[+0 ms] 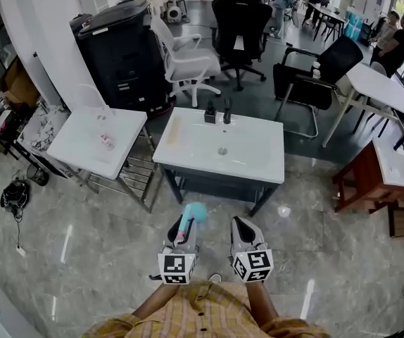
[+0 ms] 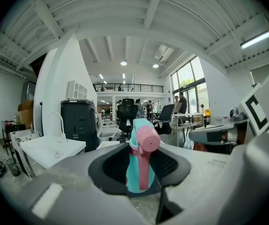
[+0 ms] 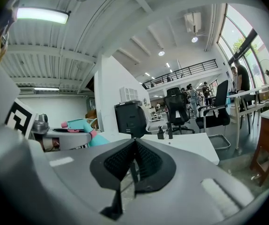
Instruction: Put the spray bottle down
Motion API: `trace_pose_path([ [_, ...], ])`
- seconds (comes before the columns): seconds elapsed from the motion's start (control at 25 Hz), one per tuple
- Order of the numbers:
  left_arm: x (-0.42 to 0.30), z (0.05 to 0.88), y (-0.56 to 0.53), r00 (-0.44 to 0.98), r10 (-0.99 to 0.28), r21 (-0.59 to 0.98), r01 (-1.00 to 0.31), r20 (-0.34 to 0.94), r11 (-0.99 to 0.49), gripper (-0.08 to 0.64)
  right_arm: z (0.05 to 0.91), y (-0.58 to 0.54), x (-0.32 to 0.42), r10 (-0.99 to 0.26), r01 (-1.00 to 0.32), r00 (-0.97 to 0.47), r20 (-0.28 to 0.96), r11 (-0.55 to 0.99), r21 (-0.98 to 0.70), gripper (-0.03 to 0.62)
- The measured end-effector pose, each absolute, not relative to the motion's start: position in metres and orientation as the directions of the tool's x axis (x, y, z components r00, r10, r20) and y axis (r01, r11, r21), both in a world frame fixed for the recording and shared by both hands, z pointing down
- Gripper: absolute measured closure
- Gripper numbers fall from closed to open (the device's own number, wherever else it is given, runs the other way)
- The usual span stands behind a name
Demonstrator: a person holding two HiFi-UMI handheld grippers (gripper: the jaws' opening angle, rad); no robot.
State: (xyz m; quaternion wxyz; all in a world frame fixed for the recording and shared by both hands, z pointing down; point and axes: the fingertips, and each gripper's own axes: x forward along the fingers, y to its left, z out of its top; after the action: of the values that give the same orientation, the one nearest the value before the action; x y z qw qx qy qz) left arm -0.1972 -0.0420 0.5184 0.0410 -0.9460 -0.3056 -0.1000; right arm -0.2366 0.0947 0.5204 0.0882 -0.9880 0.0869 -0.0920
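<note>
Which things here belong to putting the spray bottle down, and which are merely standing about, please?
Job in hand: spray bottle, gripped in the left tool; white washbasin ahead, a likely spot to set it.

Standing about: right tool, shut and empty; second washbasin at left; black cabinet; office chairs.

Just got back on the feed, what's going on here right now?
A person stands facing a white sink unit with a gripper in each hand. The left gripper is shut on a teal and pink spray bottle, which stands upright between its jaws, in the air short of the sink unit. The right gripper beside it is shut with nothing in it. The bottle has not been put down yet.
</note>
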Motion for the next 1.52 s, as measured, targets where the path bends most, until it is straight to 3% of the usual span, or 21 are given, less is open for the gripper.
trace_pose_path([
  [0.52,-0.062,0.523,-0.052,0.781,0.588,0.033,0.596,0.210,-0.803,0.428,0.522,0.074,-0.112,-0.184,-0.153,0.960,0.209,-0.976,-0.157,0.591],
  [0.96,0.065,0.514,-0.079,0.744,0.634,0.019,0.646,0.211,-0.763,0.428,0.506,0.047,0.008,-0.110,-0.080,0.973,0.201,-0.985,-0.150,0.591],
  [1.52,0.126,0.533,-0.110,0.677,0.703,0.035,0.714,0.218,-0.699,0.428,0.506,0.014,0.071,0.003,0.026,0.982,0.191,-0.992,-0.120,0.591],
])
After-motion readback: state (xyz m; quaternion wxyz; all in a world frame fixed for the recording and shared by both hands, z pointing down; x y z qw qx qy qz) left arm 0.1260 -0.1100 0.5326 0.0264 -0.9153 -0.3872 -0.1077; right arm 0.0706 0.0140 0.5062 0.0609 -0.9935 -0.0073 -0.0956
